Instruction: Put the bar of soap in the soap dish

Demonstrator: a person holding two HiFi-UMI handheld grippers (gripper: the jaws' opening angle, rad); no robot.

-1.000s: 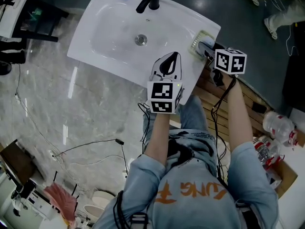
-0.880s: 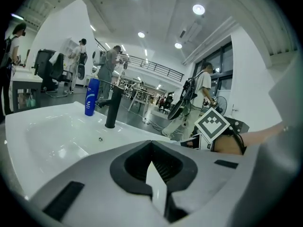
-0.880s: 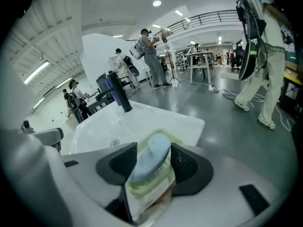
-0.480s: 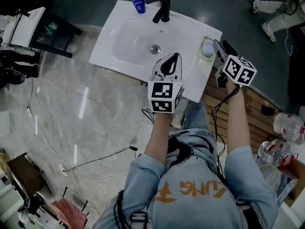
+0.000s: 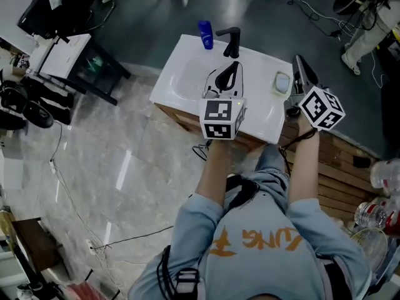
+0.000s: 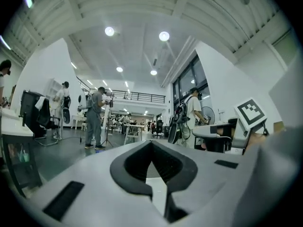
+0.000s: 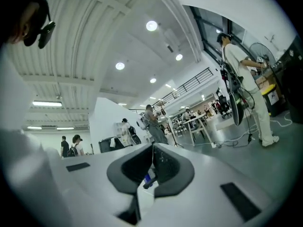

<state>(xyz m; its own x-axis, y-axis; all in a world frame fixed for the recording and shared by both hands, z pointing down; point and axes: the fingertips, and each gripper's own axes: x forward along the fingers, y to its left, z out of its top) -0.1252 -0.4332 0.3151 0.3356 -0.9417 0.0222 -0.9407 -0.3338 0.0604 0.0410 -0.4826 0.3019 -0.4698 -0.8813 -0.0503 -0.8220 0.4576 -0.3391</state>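
- The bar of soap lies in the soap dish, on the washbasin's right edge, toward the back corner.
- Left gripper: above the basin's middle, jaws pressed together, nothing between them.
- Right gripper: just off the right edge beside the dish, jaws just closed together on nothing.

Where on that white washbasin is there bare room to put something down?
The white washbasin's left rim and bowl are bare, as is the ledge between the black faucet and the pale soap dish. The back by the blue bottle is crowded.
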